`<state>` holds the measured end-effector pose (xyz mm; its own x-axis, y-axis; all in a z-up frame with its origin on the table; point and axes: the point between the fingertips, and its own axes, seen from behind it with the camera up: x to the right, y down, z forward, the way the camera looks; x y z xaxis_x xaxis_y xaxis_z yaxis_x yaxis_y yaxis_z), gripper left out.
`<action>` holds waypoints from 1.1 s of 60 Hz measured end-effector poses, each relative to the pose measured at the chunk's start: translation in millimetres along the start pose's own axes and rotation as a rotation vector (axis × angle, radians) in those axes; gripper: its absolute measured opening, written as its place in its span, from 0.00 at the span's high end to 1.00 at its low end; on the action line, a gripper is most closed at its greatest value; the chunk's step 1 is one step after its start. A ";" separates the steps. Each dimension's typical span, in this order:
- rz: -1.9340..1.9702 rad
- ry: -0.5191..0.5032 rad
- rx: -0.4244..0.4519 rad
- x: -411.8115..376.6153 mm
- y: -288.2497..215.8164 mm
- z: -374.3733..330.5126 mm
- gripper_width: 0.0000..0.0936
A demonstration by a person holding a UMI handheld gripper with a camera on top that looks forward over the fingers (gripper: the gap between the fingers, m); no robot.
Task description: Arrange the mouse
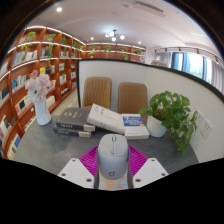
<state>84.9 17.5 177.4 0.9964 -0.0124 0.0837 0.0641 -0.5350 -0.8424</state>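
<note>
Your gripper [113, 172] grasping mouse [113, 154], both pink pads [88, 158] pressed to its sides, raised above table [50, 150]. Beyond: stacked books [88, 120] mid-table, flower vase [42, 108] left edge, potted plant [172, 115] right edge.

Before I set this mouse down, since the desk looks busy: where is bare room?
Bare table lies between the vase, the books and the gripper holding the mouse. Crowded beyond: books run to the potted plant.
</note>
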 end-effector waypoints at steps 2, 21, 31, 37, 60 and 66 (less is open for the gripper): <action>-0.004 -0.014 -0.041 -2.7 23.3 9.8 0.59; 0.049 -0.092 -0.278 -24.1 174.9 60.8 0.59; 0.092 -0.100 -0.260 -26.0 181.0 63.9 0.59; 0.054 -0.097 -0.267 -25.2 180.9 63.8 0.56; 0.045 -0.135 -0.325 -32.8 165.2 44.4 0.12; 0.060 -0.144 -0.270 -33.8 124.9 21.0 0.10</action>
<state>60.4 -31.1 58.3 0.9968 0.0584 -0.0547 0.0068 -0.7422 -0.6701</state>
